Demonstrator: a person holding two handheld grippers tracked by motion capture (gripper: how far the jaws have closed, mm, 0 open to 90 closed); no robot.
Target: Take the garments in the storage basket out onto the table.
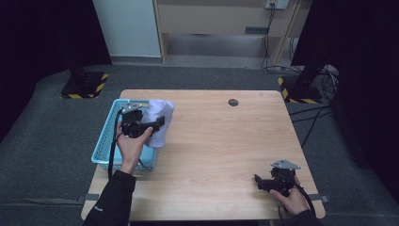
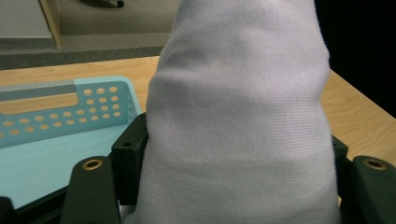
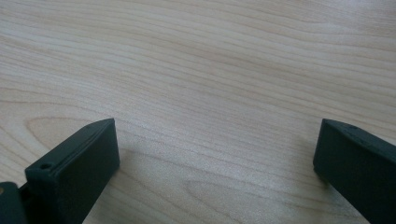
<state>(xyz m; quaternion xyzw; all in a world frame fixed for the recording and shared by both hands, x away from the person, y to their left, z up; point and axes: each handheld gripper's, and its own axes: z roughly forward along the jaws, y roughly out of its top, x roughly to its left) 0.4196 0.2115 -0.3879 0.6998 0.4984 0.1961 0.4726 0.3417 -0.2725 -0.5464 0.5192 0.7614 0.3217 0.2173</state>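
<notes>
1. Pale wood makes up the table point(image 1: 221, 146), which sits in the middle of the high view on a dark grey carpeted floor.
2. A light blue perforated plastic basket point(image 1: 104, 143) stands on the table at centre left of the high view, along the table's left edge.
3. The left gripper point(image 1: 157, 123) is held above the basket's right side, its jaws pointing toward the right of the frame, the person's left hand point(image 1: 131, 143) wrapped around its body.
4. A white cloth point(image 1: 157, 117) is clamped between this gripper's jaws; it hangs over the basket's right rim, and its lower edge looks to reach the table just beside the basket.
5. In the left gripper view the cloth point(image 2: 243, 116) rises as a thick ribbed fold from the bottom centre to the top of the frame, pressed by the black jaws on both sides.
6. In that view the basket's wall point(image 2: 70, 109) with its round holes lies at centre left, and the table's wood runs behind it.
7. The right gripper point(image 1: 258, 181) rests low on the table at lower right of the high view, held by the person's right hand point(image 1: 294, 197).
8. In the right gripper view its jaws stand wide apart, at lower left and lower right of the frame, with bare wood grain point(image 3: 210, 93) between them.
9. A small dark round disc point(image 1: 233, 102) sits on the table at upper centre of the high view, well apart from both grippers.
</notes>
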